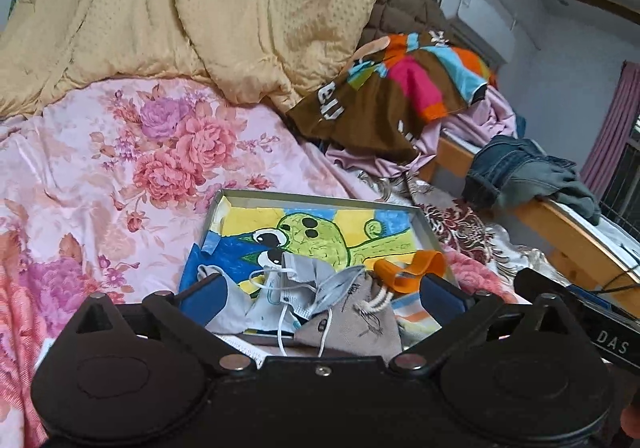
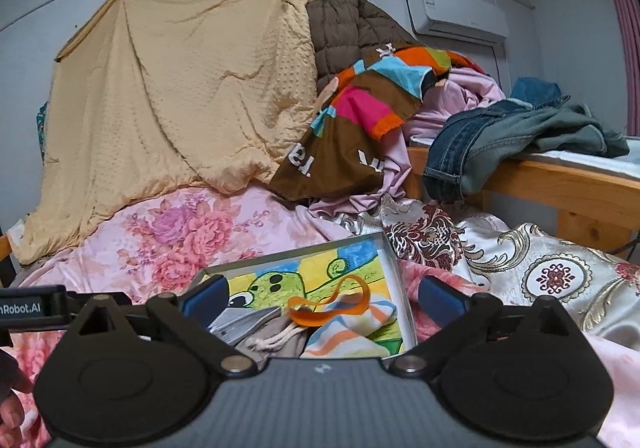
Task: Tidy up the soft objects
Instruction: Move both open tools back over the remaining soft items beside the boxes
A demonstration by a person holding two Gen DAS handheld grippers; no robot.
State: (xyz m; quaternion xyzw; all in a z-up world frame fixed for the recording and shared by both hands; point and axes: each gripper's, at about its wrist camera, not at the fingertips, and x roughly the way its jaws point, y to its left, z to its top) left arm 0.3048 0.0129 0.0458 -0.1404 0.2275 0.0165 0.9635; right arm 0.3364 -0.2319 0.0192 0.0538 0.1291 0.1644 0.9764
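Shallow tray [image 1: 224, 204] with a cartoon-painted bottom lies on the bed's pink floral cover [image 1: 100, 176], toward its near edge. Piled at the tray's near end: grey face masks [image 1: 304, 280], beige drawstring pouch [image 1: 360, 324], orange strap [image 1: 416, 268], striped cloth [image 2: 352, 332]. Left gripper [image 1: 320, 294] jaws wide apart, nothing clamped. Right gripper [image 2: 324, 298] jaws wide apart, empty. Both hover just short of the pile.

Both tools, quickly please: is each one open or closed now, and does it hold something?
Left tool: open, holding nothing; small fabric items lie in the box below.
Right tool: open, holding nothing.
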